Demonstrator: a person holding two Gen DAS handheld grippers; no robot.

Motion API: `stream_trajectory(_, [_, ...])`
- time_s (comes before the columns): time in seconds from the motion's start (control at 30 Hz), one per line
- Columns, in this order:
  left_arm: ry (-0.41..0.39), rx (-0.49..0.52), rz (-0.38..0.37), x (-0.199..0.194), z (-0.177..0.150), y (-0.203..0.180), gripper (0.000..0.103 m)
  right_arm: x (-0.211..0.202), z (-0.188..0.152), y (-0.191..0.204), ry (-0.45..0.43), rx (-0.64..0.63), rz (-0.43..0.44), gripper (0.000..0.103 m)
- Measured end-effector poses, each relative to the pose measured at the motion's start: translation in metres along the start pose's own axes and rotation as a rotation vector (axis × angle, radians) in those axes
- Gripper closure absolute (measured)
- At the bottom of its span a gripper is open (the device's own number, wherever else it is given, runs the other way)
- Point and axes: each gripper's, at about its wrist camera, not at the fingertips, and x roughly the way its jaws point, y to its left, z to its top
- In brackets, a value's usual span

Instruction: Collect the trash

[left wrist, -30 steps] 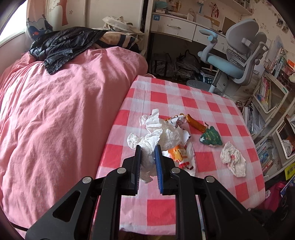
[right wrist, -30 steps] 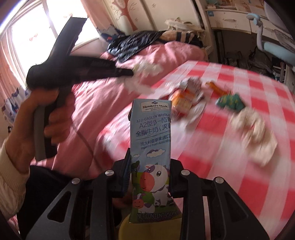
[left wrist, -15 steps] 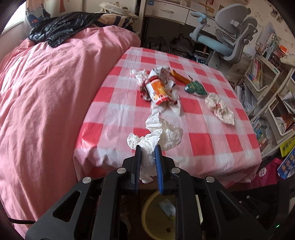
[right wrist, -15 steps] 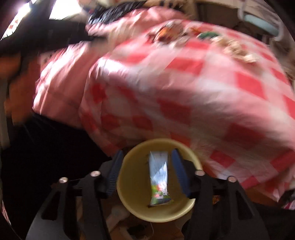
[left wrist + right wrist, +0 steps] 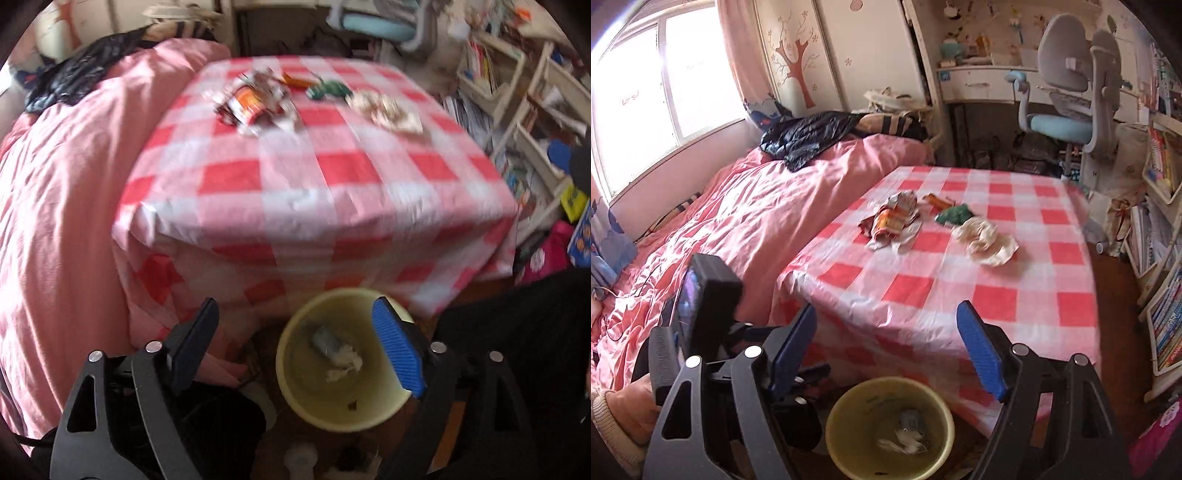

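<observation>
Step now: I am dropping trash into the yellow bin (image 5: 343, 365). It sits on the floor by the front edge of the desk (image 5: 317, 177), low in the middle of both frames.
Left gripper (image 5: 301, 345): my fingers have just been opening. They stand wide apart over the bin, with nothing between them.
Right gripper (image 5: 886, 350): these fingers have just been opening too. They are wide and hold nothing.
In the bin: a crumpled white tissue (image 5: 345, 365) and a small milk carton (image 5: 325, 341) lie at the bottom.
Trash left: an orange snack wrapper (image 5: 892, 221), a small orange packet (image 5: 938, 201), a green wrapper (image 5: 955, 214) and a balled-up paper (image 5: 984, 240) lie close together on the desk, in the upper middle of the frame.
Next move: I think I must reach up over the desk, put open fingers around one piece, squeeze and carry it back.
Watch out: the wrappers look thin and flat, so I may need to pinch low.
</observation>
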Motion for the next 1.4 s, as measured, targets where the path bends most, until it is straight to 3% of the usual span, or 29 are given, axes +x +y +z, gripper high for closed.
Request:
stream_trajectory(0.3, [-0.168,-0.208,0.041,-0.029,0.029,0.042,0.014,0.004,0.005,-0.018,-0.016,0.067,-0.009,0.025])
stream_trajectory(0.67, [-0.269,-0.301,0.137,-0.035,0.089,0.082,0.009,0.050,0.051,-0.018,-0.025,-0.083,-0.017,0.025])
stream_trajectory(0.93, [-0.261,-0.319,0.159,-0.008,0.131,0.091,0.009,0.102,0.061,-0.053,-0.011,-0.060,-0.088,0.025])
stream_trajectory(1.13, [-0.295,-0.291,0.159,0.002,0.169,0.091,0.008,0.112,0.070,-0.064,-0.013,-0.033,-0.106,0.025])
stream_trajectory(1.4, [-0.254,-0.283,0.187,0.020,0.196,0.101,0.008,0.129,0.079,-0.088,0.017,0.109,-0.104,0.025])
